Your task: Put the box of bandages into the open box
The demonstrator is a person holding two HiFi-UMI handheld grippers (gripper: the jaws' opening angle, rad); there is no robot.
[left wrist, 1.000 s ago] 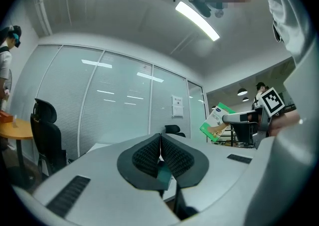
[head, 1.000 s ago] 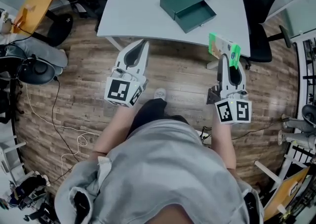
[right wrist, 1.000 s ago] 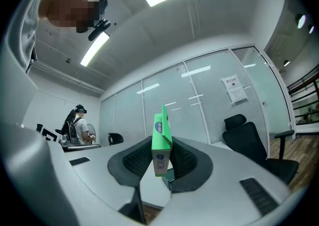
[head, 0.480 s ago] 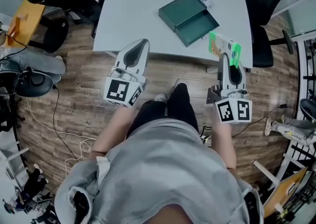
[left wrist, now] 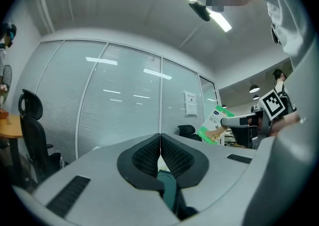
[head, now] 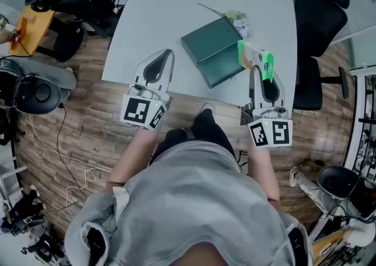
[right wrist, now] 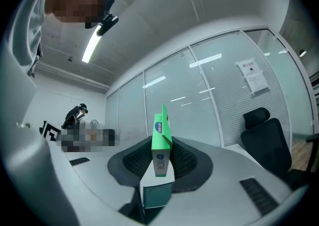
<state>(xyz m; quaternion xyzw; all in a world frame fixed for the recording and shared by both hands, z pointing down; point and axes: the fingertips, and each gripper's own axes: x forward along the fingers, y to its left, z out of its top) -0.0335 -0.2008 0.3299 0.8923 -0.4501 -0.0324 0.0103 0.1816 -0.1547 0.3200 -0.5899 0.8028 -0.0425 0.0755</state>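
Note:
A green and white box of bandages (head: pixel 256 59) stands upright between the jaws of my right gripper (head: pixel 260 72), which is shut on it. In the right gripper view the box of bandages (right wrist: pixel 160 142) rises from my right gripper (right wrist: pixel 160 164). The dark green open box (head: pixel 214 50) lies on the white table (head: pixel 176 0), with the bandage box just over its right edge. My left gripper (head: pixel 166 57) hovers over the table's near edge, left of the open box. In its own view my left gripper (left wrist: pixel 159 154) is shut with nothing held.
A small crumpled packet (head: pixel 238 19) lies just beyond the open box. A black office chair (head: pixel 320 15) stands right of the table, more chairs (head: pixel 56 0) and an orange table (head: pixel 28 11) to the left. Cables (head: pixel 64 141) run across the wooden floor.
The person has stepped up to the table. Both grippers moved forward, from over the floor to over the table's near edge, and the held bandage box now sits beside the open box.

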